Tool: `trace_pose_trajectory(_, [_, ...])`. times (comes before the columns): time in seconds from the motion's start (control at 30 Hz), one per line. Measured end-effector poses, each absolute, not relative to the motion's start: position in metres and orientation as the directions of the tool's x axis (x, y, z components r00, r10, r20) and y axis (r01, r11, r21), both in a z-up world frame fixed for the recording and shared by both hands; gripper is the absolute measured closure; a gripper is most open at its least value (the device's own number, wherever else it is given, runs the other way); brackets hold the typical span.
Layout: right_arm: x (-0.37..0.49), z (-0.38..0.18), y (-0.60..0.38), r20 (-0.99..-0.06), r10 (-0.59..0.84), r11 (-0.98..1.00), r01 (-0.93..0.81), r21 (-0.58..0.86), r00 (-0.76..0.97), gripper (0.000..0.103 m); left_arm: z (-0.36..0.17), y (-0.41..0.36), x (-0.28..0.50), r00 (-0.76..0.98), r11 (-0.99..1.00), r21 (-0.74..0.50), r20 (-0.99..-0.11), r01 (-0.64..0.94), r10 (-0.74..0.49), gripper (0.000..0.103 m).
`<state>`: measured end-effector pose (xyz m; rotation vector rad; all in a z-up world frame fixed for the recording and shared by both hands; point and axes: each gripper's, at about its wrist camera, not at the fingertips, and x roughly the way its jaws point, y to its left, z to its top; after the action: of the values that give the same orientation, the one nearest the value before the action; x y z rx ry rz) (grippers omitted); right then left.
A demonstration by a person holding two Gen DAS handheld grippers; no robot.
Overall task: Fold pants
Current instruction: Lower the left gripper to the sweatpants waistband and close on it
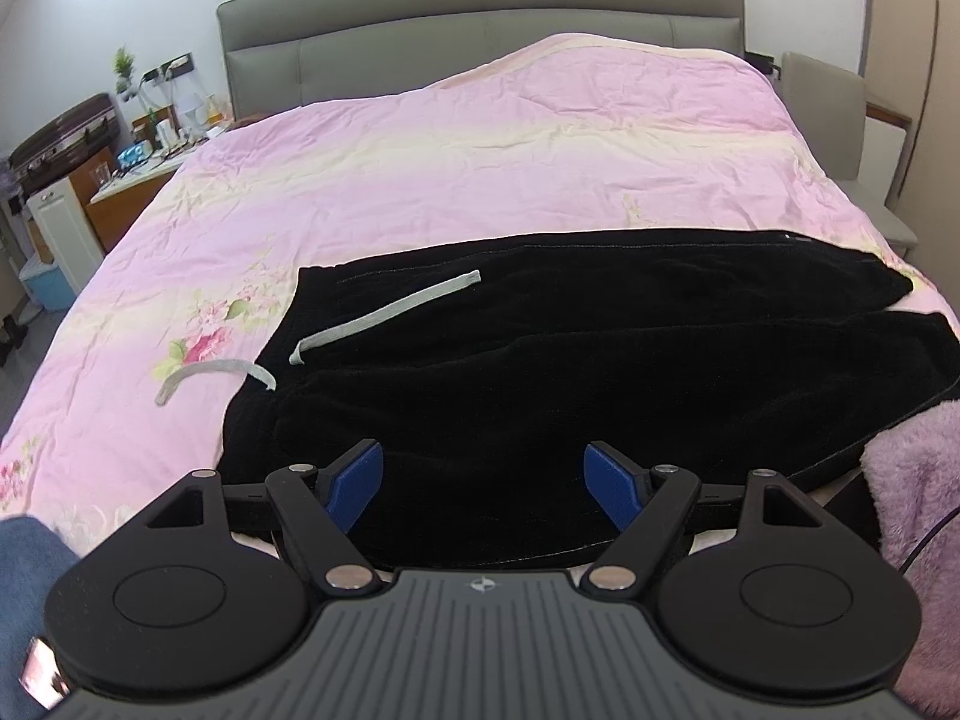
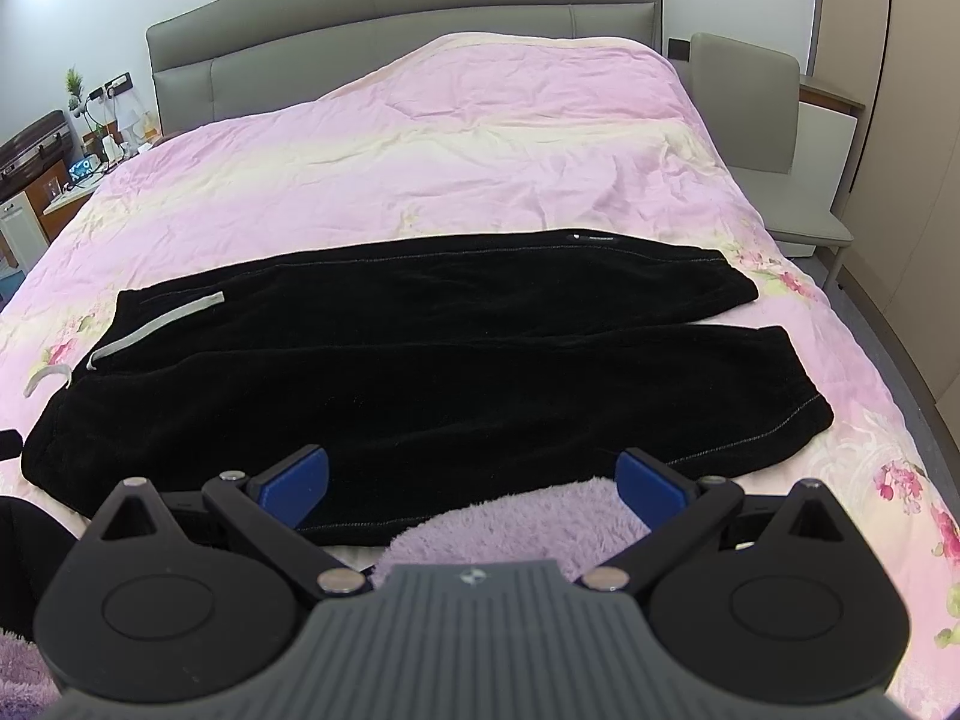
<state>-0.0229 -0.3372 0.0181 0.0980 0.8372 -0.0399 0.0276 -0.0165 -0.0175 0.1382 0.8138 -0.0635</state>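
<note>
Black fleece pants (image 1: 600,348) (image 2: 420,360) lie spread flat across the near part of a pink bedspread, waistband to the left with grey drawstrings (image 1: 384,315) (image 2: 156,324), legs running right. The two legs lie side by side, slightly apart at the cuffs (image 2: 780,372). My left gripper (image 1: 483,480) hovers open over the near leg close to the waist end, its blue pads (image 1: 357,483) wide apart with nothing between them. My right gripper (image 2: 474,480) is open too, held at the near edge of the pants over a fuzzy purple sleeve (image 2: 516,516).
The pink floral bedspread (image 1: 480,150) covers a bed with a grey headboard (image 2: 390,18). A cluttered nightstand (image 1: 144,150) stands far left, a grey chair (image 2: 762,114) far right. A fuzzy purple sleeve (image 1: 918,510) sits at the right edge.
</note>
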Motion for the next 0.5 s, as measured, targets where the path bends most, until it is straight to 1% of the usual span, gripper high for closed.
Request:
trace_pose_trajectory(0.07, [-0.019,0.02,-0.345,-0.725,0.007,0.995,0.069,0.075,0.689,0.005,-0.015,-0.01,0.033,0.682,0.977,0.138,-0.731,0.16,-0.008,0.018])
trace_pose_trajectory(0.13, [-0.015,0.022,-0.355,-0.699,-0.009,0.996,0.065,0.053,0.715,0.005,-0.014,-0.003,0.039,0.674,0.96,0.173,-0.738,0.221,-0.022,0.019])
trace_pose_trajectory(0.27, [-0.004,0.021,-0.38,-0.653,-0.031,0.999,0.041,0.0,0.756,0.005,-0.017,0.02,0.059,0.603,0.925,0.164,-0.793,0.344,-0.083,0.022])
trace_pose_trajectory(0.3, [0.002,0.02,-0.389,-0.651,-0.035,0.999,0.036,-0.012,0.759,0.005,-0.02,0.026,0.065,0.581,0.915,0.162,-0.809,0.369,-0.091,0.025])
trace_pose_trajectory(0.33, [0.007,0.018,-0.395,-0.653,-0.038,0.999,0.028,-0.026,0.756,0.005,-0.024,0.033,0.073,0.559,0.901,0.176,-0.825,0.397,-0.086,0.025])
trace_pose_trajectory(0.4, [0.019,0.011,-0.408,-0.665,-0.036,0.998,-0.004,-0.059,0.746,0.006,-0.033,0.041,0.082,0.531,0.868,0.212,-0.845,0.449,-0.068,0.03])
trace_pose_trajectory(0.47, [0.031,0.003,-0.417,-0.686,-0.035,0.994,-0.044,-0.097,0.727,0.018,-0.045,0.051,0.092,0.486,0.828,0.242,-0.873,0.506,-0.042,0.033])
trace_pose_trajectory(0.5, [0.039,-0.003,-0.423,-0.703,-0.033,0.992,-0.06,-0.107,0.711,0.02,-0.05,0.054,0.097,0.461,0.813,0.244,-0.887,0.528,-0.033,0.033])
